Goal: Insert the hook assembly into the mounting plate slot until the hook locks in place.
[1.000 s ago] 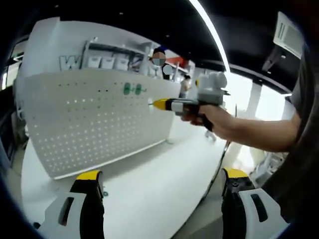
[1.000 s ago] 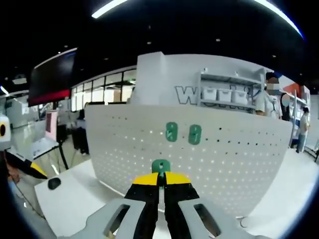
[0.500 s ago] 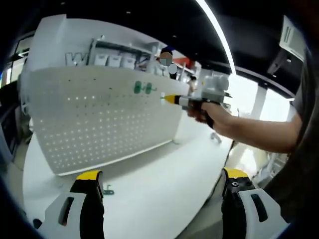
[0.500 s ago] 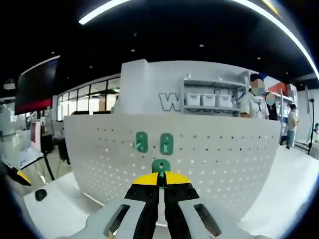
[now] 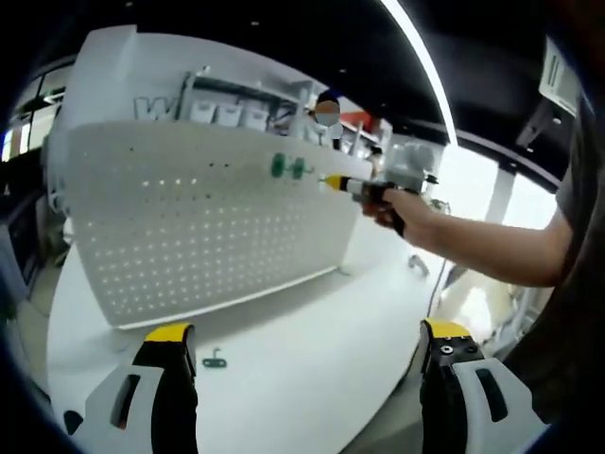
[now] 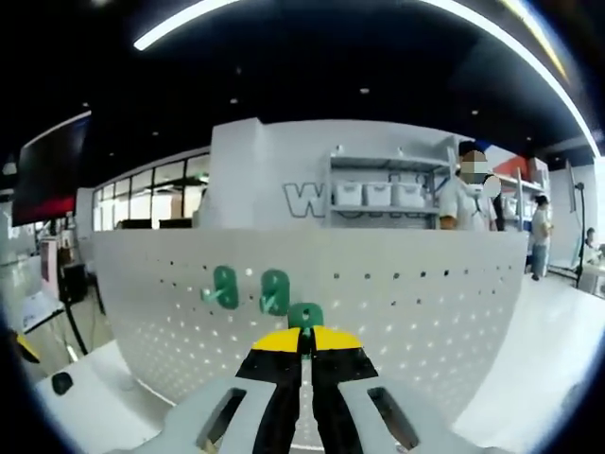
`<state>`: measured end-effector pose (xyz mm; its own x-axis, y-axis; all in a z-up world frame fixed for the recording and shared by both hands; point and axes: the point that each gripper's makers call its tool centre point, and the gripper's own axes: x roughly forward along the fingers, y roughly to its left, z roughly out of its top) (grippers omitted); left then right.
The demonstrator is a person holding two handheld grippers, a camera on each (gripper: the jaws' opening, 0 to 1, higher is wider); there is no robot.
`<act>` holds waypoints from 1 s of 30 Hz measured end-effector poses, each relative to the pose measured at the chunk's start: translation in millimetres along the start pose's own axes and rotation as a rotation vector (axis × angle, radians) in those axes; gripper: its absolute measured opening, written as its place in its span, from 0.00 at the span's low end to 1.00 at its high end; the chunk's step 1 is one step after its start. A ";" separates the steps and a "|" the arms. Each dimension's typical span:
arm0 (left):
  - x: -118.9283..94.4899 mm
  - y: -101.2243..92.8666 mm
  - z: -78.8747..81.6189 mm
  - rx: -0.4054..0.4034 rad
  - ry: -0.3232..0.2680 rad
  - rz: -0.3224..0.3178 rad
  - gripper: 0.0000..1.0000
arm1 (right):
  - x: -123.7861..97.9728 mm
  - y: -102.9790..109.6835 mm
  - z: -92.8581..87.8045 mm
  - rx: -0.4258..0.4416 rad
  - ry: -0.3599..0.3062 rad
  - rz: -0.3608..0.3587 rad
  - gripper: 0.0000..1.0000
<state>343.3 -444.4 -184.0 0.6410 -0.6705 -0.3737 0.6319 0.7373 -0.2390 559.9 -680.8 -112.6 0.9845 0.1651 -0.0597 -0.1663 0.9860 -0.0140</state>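
A white pegboard mounting plate [image 5: 189, 227] [image 6: 425, 312] stands upright on the white table [image 5: 284, 359]. Two green hooks [image 5: 288, 167] [image 6: 250, 288] hang on it near its top. My right gripper [image 6: 304, 337] is shut on a third green hook [image 6: 305, 314], held close to the plate just right of the mounted pair. In the left gripper view it comes in from the right as a yellow-tipped right gripper [image 5: 333, 183] in a person's hand, its tip near the plate. My left gripper [image 5: 307, 331] stands open low over the table, with nothing between its jaws.
A loose green hook [image 5: 215, 359] lies on the table in front of the plate. A small dark object [image 6: 61, 382] sits at the table's left. Behind the plate are a shelf with white bins [image 6: 378, 194] and a standing person [image 6: 468, 203].
The right gripper with its hook has moved closer to the plate and to the right of the two mounted hooks. The left gripper stays open; its view has shifted slightly.
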 end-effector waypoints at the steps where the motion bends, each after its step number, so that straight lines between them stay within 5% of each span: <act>1: 0.5 0.8 -0.5 -0.002 0.002 0.001 1.00 | 1.5 -0.9 0.8 -0.002 -0.003 -0.002 0.00; 14: -0.1 8.1 -2.3 -0.018 0.003 0.017 1.00 | 13.7 -13.6 19.8 -0.009 -0.092 -0.040 0.00; 30: 3.3 6.0 -6.5 -0.036 0.012 0.019 1.00 | 22.7 -20.6 23.4 -0.025 -0.113 -0.063 0.00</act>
<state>346.3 -441.7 -192.5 0.6471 -0.6558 -0.3889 0.6037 0.7522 -0.2639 587.0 -696.8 -90.2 0.9928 0.1063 0.0548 -0.1042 0.9938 -0.0393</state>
